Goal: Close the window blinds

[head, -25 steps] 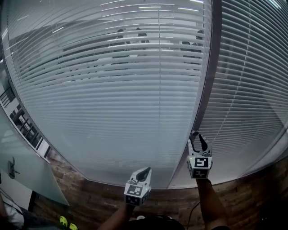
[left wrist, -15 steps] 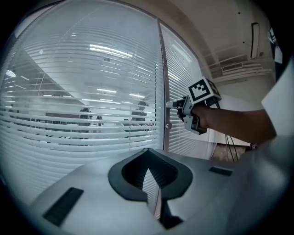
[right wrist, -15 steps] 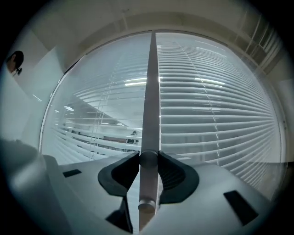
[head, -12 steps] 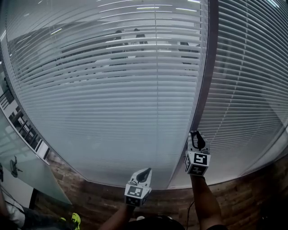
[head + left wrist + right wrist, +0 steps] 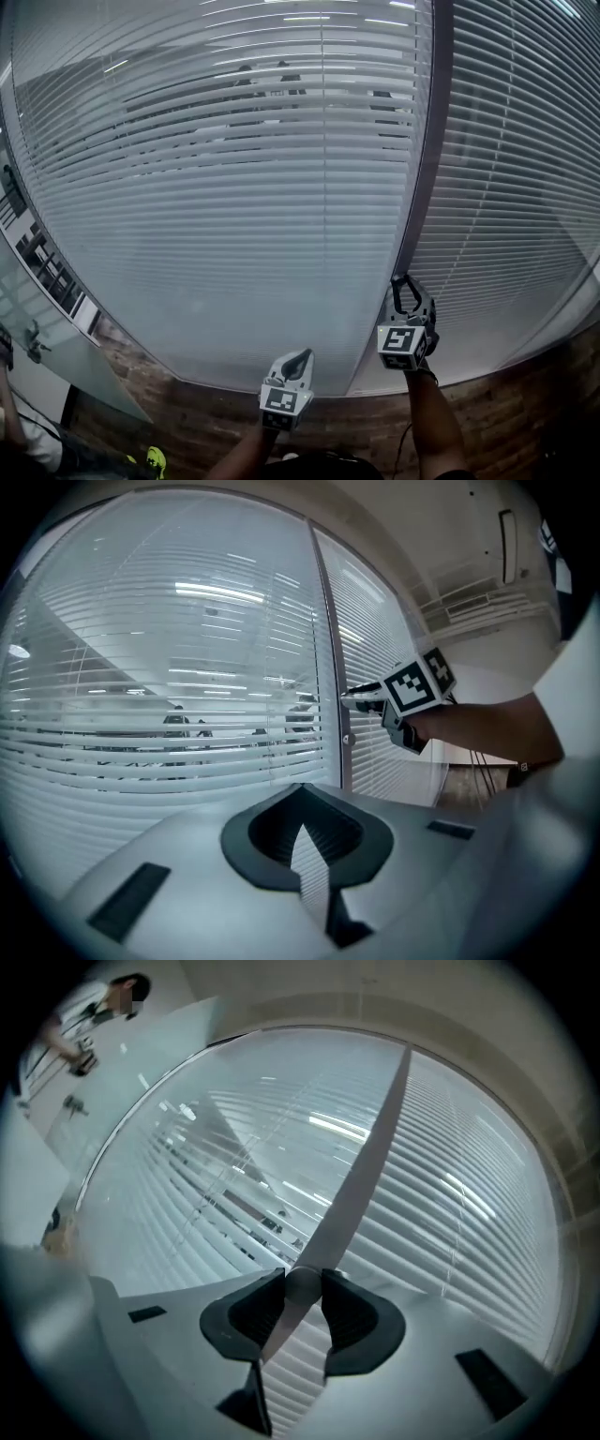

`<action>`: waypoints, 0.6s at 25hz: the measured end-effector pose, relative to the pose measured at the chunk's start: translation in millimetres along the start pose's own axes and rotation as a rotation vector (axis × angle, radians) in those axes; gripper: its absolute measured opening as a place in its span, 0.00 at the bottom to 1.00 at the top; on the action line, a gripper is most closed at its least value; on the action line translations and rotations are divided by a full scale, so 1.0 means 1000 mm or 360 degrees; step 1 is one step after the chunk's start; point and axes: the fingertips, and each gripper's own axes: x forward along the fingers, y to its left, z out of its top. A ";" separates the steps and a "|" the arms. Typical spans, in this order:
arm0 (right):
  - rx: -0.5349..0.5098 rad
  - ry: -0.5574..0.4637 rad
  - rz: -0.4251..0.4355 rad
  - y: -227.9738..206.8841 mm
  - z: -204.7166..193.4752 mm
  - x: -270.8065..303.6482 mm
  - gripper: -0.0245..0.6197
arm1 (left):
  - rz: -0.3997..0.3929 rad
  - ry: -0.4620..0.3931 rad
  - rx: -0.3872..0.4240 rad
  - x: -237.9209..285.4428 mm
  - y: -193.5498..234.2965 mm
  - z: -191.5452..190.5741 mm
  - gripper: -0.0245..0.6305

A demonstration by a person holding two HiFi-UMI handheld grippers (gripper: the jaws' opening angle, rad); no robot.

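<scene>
Slatted white blinds cover a left window panel [image 5: 234,206] and a right panel [image 5: 516,187], with a dark mullion [image 5: 429,150] between them. The upper slats are tilted open and show a room with people behind. My right gripper [image 5: 406,284] is low on the mullion. Its jaws have just been closing and are shut on a small round knob [image 5: 302,1285] on that mullion [image 5: 361,1166]. From the left gripper view, the right gripper [image 5: 361,697] meets the mullion. My left gripper [image 5: 298,358] hangs below the left panel, shut and empty [image 5: 300,791].
A brown brick wall [image 5: 187,422] runs under the window. A frosted glass partition [image 5: 56,366] stands at the left with a person [image 5: 19,441] beside it. The same person [image 5: 94,1007] is at the top left of the right gripper view.
My right gripper has rolled about its own line, turning its marker cube, and its jaws have narrowed onto the knob. The left gripper has stayed in place.
</scene>
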 end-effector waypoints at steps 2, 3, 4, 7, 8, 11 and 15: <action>-0.0253 0.0014 0.0020 0.003 0.004 -0.001 0.24 | 0.0005 -0.0036 0.0003 0.000 0.001 0.000 0.04; -0.0374 0.0016 0.0029 0.004 0.006 -0.003 0.24 | 0.0008 -0.0033 0.0004 -0.002 0.002 0.000 0.04; -0.0492 0.0018 0.0038 0.006 0.007 -0.005 0.24 | 0.0007 -0.0019 0.0004 -0.006 0.002 0.001 0.04; -0.0806 0.0026 0.0047 0.008 0.004 -0.005 0.24 | -0.0007 0.0085 -0.0037 -0.011 -0.001 0.002 0.04; -0.0903 0.0028 0.0041 0.008 0.001 -0.003 0.24 | -0.0005 0.0098 -0.0044 -0.010 -0.001 0.001 0.04; -0.1141 0.0032 0.0034 0.009 -0.006 0.000 0.24 | 0.0018 0.0080 -0.0048 -0.008 0.001 0.001 0.04; -0.1351 0.0030 0.0042 0.010 -0.006 0.001 0.24 | 0.0056 0.0065 -0.0061 -0.012 0.009 0.005 0.04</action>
